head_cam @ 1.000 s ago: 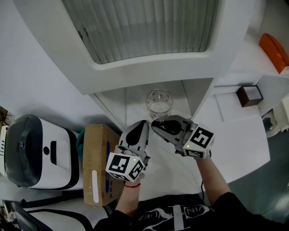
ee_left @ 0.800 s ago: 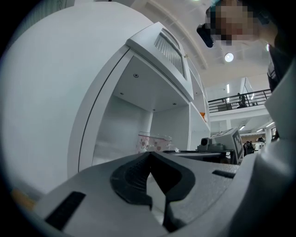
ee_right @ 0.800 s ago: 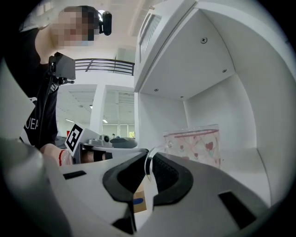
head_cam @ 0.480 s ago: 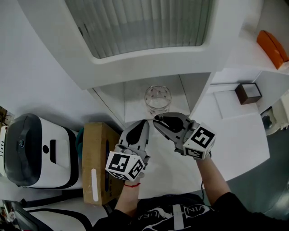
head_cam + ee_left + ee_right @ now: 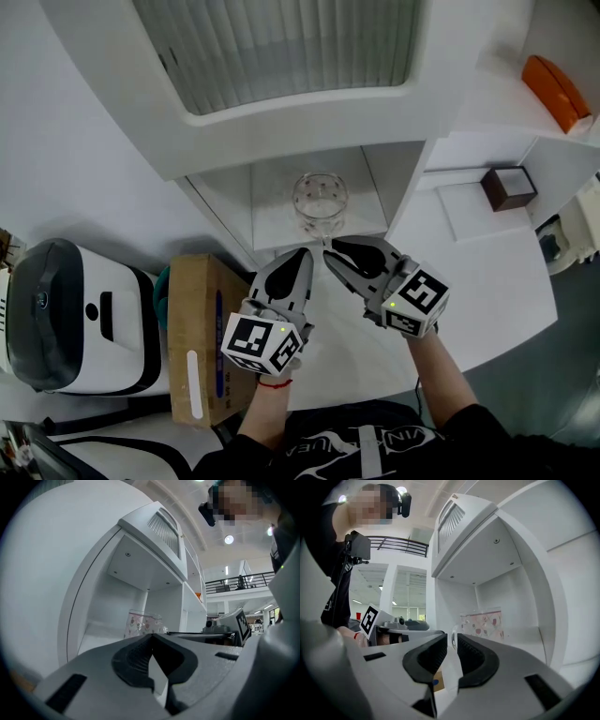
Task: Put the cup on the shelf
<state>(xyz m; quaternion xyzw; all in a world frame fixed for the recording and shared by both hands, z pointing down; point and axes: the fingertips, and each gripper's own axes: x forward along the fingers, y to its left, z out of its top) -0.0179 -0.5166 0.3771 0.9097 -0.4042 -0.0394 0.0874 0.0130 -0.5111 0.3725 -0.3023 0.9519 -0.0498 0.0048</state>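
The clear glass cup (image 5: 319,202) with small red flowers stands upright on the floor of the white shelf's lower compartment (image 5: 267,202). It also shows in the left gripper view as the cup (image 5: 143,623) and in the right gripper view as the cup (image 5: 485,625), beyond both sets of jaws. My left gripper (image 5: 298,255) hangs in front of the compartment, jaws closed together, empty (image 5: 152,641). My right gripper (image 5: 330,247) is beside it, just short of the cup and not touching it. A narrow gap shows between its pads (image 5: 451,641), with nothing in it.
A cardboard box (image 5: 197,337) and a white-and-black appliance (image 5: 75,314) sit on the counter to the left. To the right are a small brown box (image 5: 508,187) and an orange object (image 5: 555,89) on a higher ledge. The louvred upper cabinet (image 5: 281,56) overhangs the compartment.
My right gripper has drawn back from the cup, which stays standing in the compartment. The left gripper has hardly moved.
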